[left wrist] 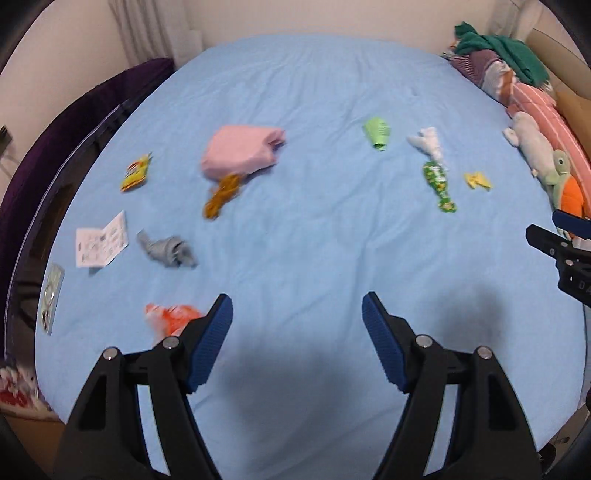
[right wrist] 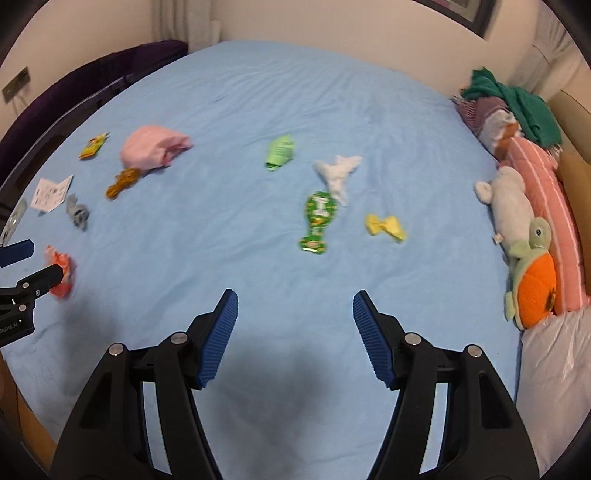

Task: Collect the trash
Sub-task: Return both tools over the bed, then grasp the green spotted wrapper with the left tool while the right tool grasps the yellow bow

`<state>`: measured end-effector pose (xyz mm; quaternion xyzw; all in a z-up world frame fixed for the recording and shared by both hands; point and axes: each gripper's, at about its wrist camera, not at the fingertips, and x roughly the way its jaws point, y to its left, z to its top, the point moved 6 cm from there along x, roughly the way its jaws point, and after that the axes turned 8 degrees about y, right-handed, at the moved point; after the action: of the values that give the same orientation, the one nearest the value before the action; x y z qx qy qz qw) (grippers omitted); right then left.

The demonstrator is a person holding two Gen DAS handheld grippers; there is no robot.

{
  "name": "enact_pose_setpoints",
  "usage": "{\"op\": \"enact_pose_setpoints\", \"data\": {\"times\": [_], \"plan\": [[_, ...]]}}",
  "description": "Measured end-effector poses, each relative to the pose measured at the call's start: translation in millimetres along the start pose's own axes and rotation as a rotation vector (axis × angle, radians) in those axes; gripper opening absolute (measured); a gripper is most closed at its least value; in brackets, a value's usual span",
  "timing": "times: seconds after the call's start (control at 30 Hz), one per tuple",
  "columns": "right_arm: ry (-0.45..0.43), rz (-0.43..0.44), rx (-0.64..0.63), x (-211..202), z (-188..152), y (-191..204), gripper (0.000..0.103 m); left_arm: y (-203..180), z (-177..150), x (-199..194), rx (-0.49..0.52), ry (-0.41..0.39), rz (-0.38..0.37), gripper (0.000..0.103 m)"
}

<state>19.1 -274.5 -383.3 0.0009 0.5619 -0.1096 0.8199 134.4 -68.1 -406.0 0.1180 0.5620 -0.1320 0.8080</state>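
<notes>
Both the left tongs (left wrist: 297, 314) and the right tongs (right wrist: 295, 308) are held wide apart above the blue bed (right wrist: 258, 92), with nothing gripped. Wrappers are scattered on it: a green wrapper (right wrist: 317, 221), a yellow wrapper (right wrist: 386, 227), and an orange wrapper (left wrist: 171, 317) beside the left tongs.

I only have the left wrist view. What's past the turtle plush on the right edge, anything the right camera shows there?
Observer: Yes. A white plastic bag lies just below the turtle plush, at the near right corner of the bed.
Operator: What hangs on the wall above the bed?
Observer: A dark picture frame shows at the top right, cut off by the view.
Operator: How is the left gripper placed to the orange wrapper?
Observer: From the right wrist, the left gripper is open with one fingertip overlapping the orange wrapper; contact is unclear.
</notes>
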Motion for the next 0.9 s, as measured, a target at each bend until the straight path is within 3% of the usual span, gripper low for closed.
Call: {"op": "enact_pose_setpoints", "data": {"times": [0.17,0.37,0.63,0.9], "plan": [[-0.023,-0.009,0.071,8,17,-80,0.063,-87,51,-1,0.070,-0.028,-0.037,0.073],[-0.029,0.017,0.111,34,41,-129,0.063,-156,93,22,0.112,-0.027,-0.075,0.073],[-0.009,0.011,0.133,107,63,-159,0.063,-195,130,90,0.165,-0.011,-0.076,0.073],[0.022,0.037,0.130,177,71,-162,0.063,-211,143,170,0.181,0.054,-0.044,0.073]]}}
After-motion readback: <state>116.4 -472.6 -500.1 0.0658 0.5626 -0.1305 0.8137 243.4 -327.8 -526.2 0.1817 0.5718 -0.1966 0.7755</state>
